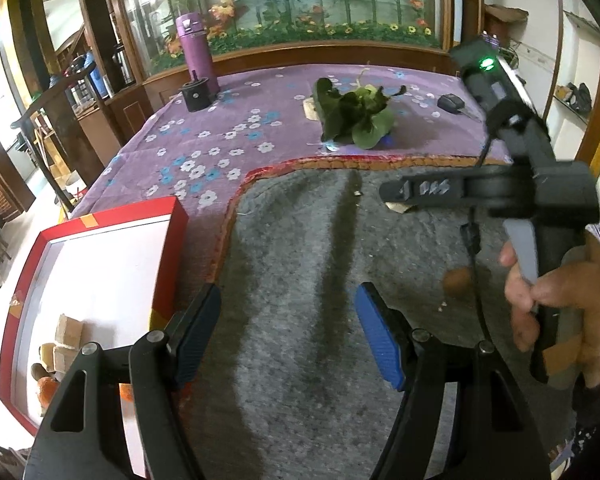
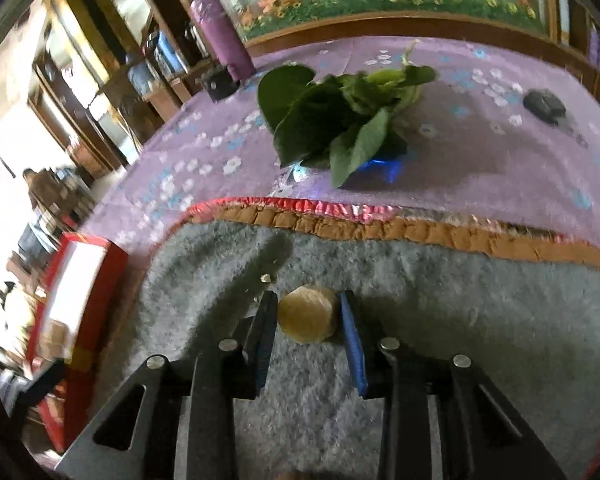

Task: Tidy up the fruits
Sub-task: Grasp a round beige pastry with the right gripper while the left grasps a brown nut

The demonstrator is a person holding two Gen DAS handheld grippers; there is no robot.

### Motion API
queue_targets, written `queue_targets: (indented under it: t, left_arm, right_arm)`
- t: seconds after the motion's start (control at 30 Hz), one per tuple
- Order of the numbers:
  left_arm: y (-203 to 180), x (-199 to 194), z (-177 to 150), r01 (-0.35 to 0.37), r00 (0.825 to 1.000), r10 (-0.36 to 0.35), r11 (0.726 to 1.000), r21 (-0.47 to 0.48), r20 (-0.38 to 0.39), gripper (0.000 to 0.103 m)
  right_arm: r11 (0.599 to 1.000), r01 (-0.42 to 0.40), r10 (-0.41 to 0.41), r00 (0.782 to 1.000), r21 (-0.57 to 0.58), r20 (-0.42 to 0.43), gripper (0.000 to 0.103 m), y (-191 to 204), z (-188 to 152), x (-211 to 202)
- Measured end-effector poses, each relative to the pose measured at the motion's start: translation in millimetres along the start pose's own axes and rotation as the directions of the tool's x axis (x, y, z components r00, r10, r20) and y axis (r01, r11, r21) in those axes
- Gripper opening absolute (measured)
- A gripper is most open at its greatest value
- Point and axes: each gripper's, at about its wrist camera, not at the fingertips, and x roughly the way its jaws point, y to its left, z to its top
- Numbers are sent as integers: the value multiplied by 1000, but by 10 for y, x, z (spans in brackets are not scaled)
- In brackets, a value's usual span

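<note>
Right gripper (image 2: 309, 316) straddling one round yellowish fruit (image 2: 308, 314) on the grey mat (image 2: 460, 340); left gripper (image 1: 288, 332) spread wide, holding nothing.

Right jaws partly closed around the fruit, left pad touching or nearly so, right pad just beside; firm grip impossible to confirm. Seen from the left wrist: right gripper at 3 o'clock, held by one hand (image 1: 556, 304). One red box (image 1: 100, 280) with white interior at 8 o'clock on the desk (image 1: 204, 136), touching the mat's edge, containing a few tan blocks (image 1: 66, 340) and one orange fruit (image 1: 47, 388), exact block count unclear. One bunch of green leaves (image 2: 340, 120) at 12 o'clock on the purple flowered cloth. One purple bottle (image 1: 198, 48) at 11 o'clock, one small black cup (image 1: 196, 94) just in front. One black key fob (image 1: 452, 103) at 1 o'clock.
</note>
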Motion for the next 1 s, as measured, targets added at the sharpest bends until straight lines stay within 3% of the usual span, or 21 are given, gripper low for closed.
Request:
queue_targets:
  t: [0.07,0.17,0.33,0.53,0.67,0.87,1.0]
  left_arm:
    - [-59,-11,5,17,1000,-17,1000,13,1,69]
    - [-216,-5,20,53,999,-53,997,52,-2,69]
    - [-531,112,46,136,990,-133,986,102,-37,69]
    - [-802,264,38,195,978,-183,971,138,-96,69]
    - [-897,310,49,206,975,-191,967,148,-110,69]
    - [-982,418,83,224,971,-207,962,157,-121,55]
    - [-991,467,61,239,967,-222,959,153,-121,44]
  right_arm:
    - [999,-25,25,1000,42,8,31,-153,-53,-148]
    - [997,30,-31,999,69,22,32,-422,-203,-404]
    - [988,47,-48,999,144,1,32,-862,-528,-727]
    - [994,94,-95,995,51,12,35,-790,-786,-823]
    - [998,50,-52,996,25,66,39,-808,-862,-800]
    - [1000,28,-28,996,-3,90,63,-771,-894,-830]
    - [996,81,-77,992,-39,99,61,-739,-917,-808]
